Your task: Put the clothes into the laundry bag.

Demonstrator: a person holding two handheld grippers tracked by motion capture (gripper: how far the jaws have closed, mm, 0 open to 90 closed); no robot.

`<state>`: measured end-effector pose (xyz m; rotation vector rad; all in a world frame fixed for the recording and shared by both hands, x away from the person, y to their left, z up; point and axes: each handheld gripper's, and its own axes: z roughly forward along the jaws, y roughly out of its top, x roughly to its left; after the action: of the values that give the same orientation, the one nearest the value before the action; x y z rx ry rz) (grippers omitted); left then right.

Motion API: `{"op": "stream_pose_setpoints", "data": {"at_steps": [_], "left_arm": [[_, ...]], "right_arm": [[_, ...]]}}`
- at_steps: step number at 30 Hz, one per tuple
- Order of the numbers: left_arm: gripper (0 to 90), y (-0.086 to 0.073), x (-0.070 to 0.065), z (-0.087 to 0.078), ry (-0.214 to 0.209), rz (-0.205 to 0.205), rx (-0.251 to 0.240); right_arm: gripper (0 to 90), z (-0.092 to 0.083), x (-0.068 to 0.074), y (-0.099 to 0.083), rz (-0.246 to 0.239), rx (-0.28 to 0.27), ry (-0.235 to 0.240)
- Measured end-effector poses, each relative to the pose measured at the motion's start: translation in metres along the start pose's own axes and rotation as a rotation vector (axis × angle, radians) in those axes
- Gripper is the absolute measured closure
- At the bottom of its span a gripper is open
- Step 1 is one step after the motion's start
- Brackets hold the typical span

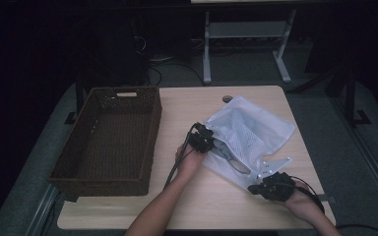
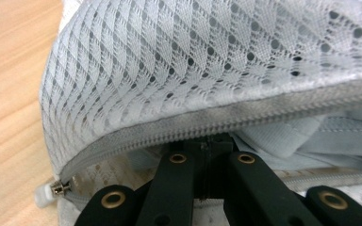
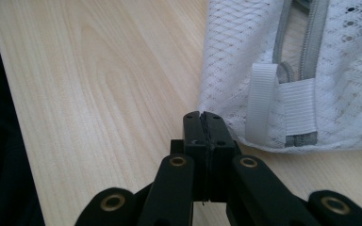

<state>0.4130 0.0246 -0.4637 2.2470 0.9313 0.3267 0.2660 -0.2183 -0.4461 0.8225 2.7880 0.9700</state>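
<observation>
A white mesh zip bag [image 1: 256, 128] lies on the wooden table [image 1: 202, 206], its zipper open. My left gripper [image 1: 211, 144] is at the bag's near-left end. In the left gripper view its jaws are together and the left gripper [image 2: 212, 141] has its tips tucked under the upper zipper edge of the bag [image 2: 193, 61], where pale cloth [image 2: 283, 141] shows inside. The zipper pull [image 2: 47, 192] sits at the left. My right gripper [image 1: 251, 188] is shut at the bag's near end. The right gripper [image 3: 201, 117] touches the corner of the bag [image 3: 349, 70], beside a white loop tab [image 3: 264, 103]. Whether mesh is pinched I cannot tell.
A dark wicker basket [image 1: 150, 147] with nothing in it stands on the table's left half. Bare tabletop [image 3: 99, 117] lies between basket and bag and along the front edge. Beyond the table a white desk frame [image 1: 206, 49] stands on the dark floor.
</observation>
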Motion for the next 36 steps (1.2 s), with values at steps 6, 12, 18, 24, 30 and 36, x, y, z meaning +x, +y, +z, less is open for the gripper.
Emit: {"op": "stream_pose_setpoints", "data": {"at_steps": [6,12,18,24,30,36], "left_arm": [[89.7,-0.008,-0.006,-0.020,-0.067,0.009,-0.021],[84.2,-0.009,-0.006,-0.067,-0.050,0.054,-0.088],[71.4,-0.003,0.012,-0.073,0.026,0.051,-0.086],[57.3,-0.005,0.021,-0.055,0.063,0.059,-0.037],[72.4,0.001,0.027,-0.039,0.074,0.065,-0.030],[89.2,-0.002,0.022,-0.058,0.058,0.092,-0.052]], "right_arm": [[89.4,0.000,-0.002,-0.001,0.012,-0.007,-0.007],[89.1,0.001,-0.002,0.000,0.021,-0.010,-0.011],[89.2,0.001,-0.002,0.000,0.025,-0.011,-0.010],[89.1,0.001,-0.004,-0.001,0.028,-0.011,-0.009],[89.2,0.000,-0.005,-0.001,0.030,-0.013,-0.012],[89.1,-0.002,-0.009,-0.004,0.044,-0.014,-0.033]]}}
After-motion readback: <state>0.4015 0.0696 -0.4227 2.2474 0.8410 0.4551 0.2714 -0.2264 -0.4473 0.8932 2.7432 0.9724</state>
